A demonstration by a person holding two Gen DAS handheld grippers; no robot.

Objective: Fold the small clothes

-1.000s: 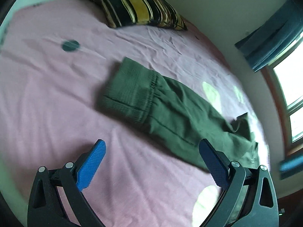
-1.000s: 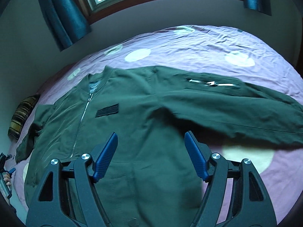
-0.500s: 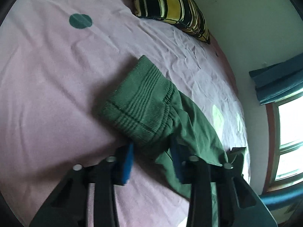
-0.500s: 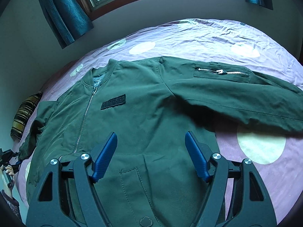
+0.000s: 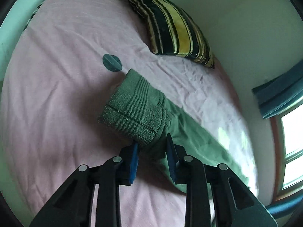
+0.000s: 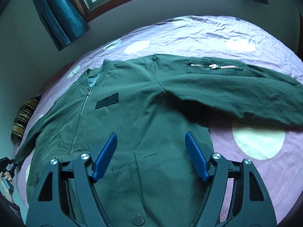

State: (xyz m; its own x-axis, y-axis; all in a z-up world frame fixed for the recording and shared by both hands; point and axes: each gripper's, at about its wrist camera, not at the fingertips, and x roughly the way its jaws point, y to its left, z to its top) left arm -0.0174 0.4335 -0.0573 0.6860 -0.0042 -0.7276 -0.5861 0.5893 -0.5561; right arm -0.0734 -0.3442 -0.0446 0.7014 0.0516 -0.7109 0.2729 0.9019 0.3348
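The left tongs (image 5: 152,151) have just been closing and now pinch the cuff (image 5: 132,113) of the jacket (image 6: 132,123) spread on the bed (image 6: 265,170); right tongs (image 6: 151,157) hover wide above it; best carry the sleeve flat across the chest

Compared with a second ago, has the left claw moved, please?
Yes. The left claw has advanced onto the ribbed cuff, toward the striped pillow, its jaws closing on the cuff.

Pink spotted bed (image 6: 217,36) bears green jacket (image 6: 144,117), probably striped pillow (image 5: 174,30).
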